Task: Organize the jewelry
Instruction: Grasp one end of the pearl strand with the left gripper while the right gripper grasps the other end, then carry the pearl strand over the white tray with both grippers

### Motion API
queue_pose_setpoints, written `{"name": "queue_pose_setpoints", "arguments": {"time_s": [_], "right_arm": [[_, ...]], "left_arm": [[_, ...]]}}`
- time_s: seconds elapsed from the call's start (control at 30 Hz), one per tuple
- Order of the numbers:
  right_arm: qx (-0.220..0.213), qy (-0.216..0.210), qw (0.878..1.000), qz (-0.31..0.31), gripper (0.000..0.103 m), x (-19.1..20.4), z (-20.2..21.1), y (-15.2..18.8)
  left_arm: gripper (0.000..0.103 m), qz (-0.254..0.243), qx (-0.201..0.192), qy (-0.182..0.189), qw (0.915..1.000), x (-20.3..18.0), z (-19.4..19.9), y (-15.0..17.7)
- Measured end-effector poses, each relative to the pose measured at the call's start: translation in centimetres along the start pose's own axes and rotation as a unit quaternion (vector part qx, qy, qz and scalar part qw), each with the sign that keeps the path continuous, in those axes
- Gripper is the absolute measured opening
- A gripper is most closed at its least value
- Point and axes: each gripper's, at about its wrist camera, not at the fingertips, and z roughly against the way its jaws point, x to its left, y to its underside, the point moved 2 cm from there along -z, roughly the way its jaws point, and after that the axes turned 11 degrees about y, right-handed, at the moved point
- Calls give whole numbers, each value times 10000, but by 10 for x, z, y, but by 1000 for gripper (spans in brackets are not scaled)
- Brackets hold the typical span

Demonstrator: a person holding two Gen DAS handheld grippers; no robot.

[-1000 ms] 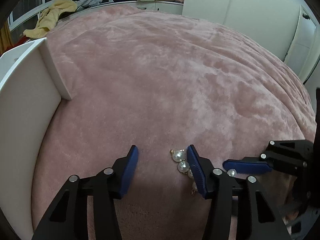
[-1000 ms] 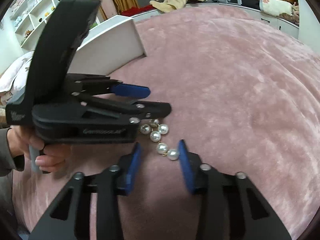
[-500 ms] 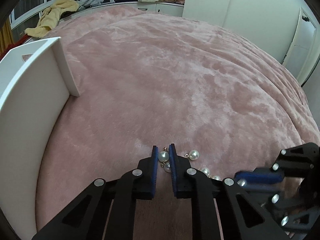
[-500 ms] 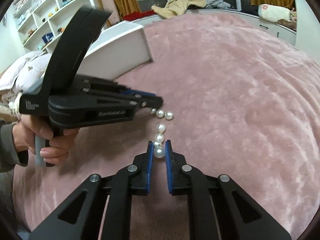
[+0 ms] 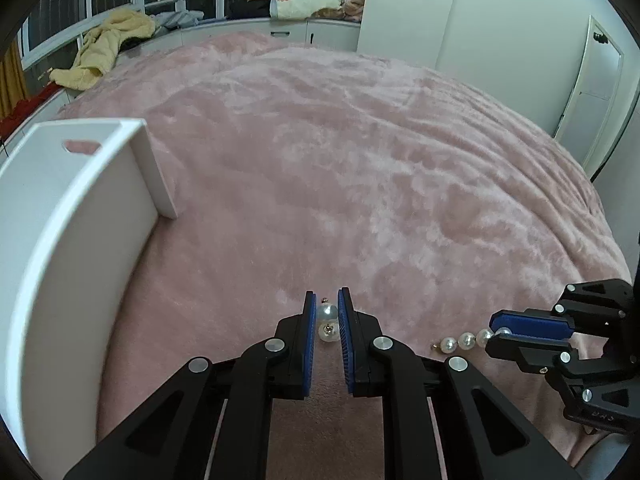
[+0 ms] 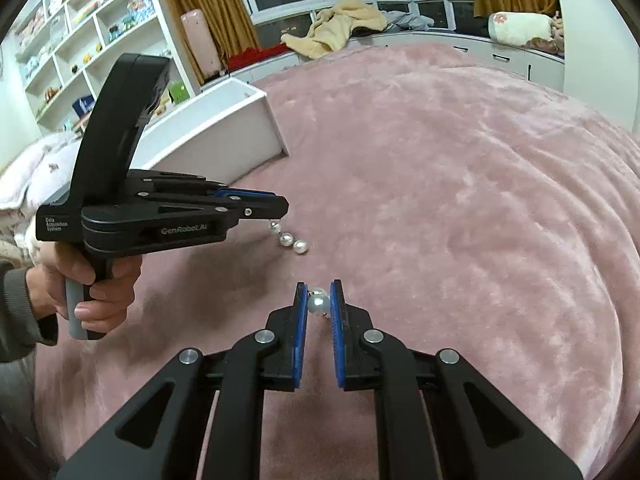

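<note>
Pearls over a pink plush bedspread (image 5: 360,168)
Left gripper (image 5: 328,314) and right gripper (image 6: 319,304) each clamp a pearl strand (image 6: 319,303); white box (image 5: 60,240) alongside, shelves (image 6: 92,20) and windows behind.

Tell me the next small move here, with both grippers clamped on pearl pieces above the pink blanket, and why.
Probably carry both toward the white box on the left. The left gripper is shut on one short pearl strand, the right gripper on another, and both strands hang clear of the pink blanket. The box looks like the likely place for them, though its inside is hidden.
</note>
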Motion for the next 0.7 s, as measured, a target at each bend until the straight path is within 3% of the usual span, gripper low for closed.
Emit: {"name": "queue_pose_setpoints", "arguments": {"time_s": [0.23,0.7], "right_arm": [[-142,107,9998,-79,12,-6,22,-13],[66,613,9976,301,12,4,55,-34]], "left_arm": [[16,-138,-87,-64,9998,-6,22,-11],[16,-294,-175,-222,9992,-20,73,-11]]}}
